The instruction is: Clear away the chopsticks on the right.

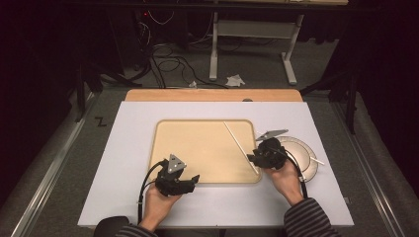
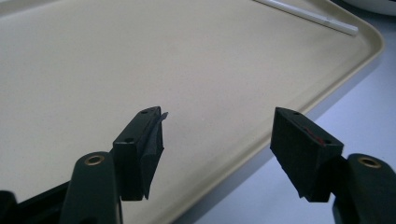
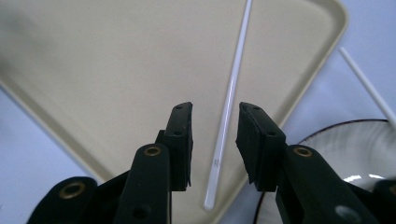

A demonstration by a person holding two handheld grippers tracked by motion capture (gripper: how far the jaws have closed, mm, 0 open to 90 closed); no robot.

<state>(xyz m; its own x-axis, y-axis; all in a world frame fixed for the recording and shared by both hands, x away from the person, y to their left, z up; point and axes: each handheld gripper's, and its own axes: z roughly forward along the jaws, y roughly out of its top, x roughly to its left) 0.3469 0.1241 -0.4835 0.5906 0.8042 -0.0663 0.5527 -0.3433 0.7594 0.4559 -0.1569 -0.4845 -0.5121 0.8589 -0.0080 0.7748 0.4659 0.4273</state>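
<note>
Right gripper view: right claw (image 3: pixel 215 126) parted around white stick (image 3: pixel 227 109), seemingly untouching (near tray (image 3: pixel 322 51) edge).

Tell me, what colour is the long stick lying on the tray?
The stick is white; the right gripper view shows it best, on the beige tray.

Right gripper (image 3: pixel 215 133) open astride white chopstick (image 3: pixel 229 102) on tray (image 3: pixel 93 79)

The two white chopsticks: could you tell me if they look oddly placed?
Yes. One chopstick lies diagonally on the tray, between the right gripper's parted jaws; the other chopstick rests apart, across the plate's rim, so the pair is split.
</note>
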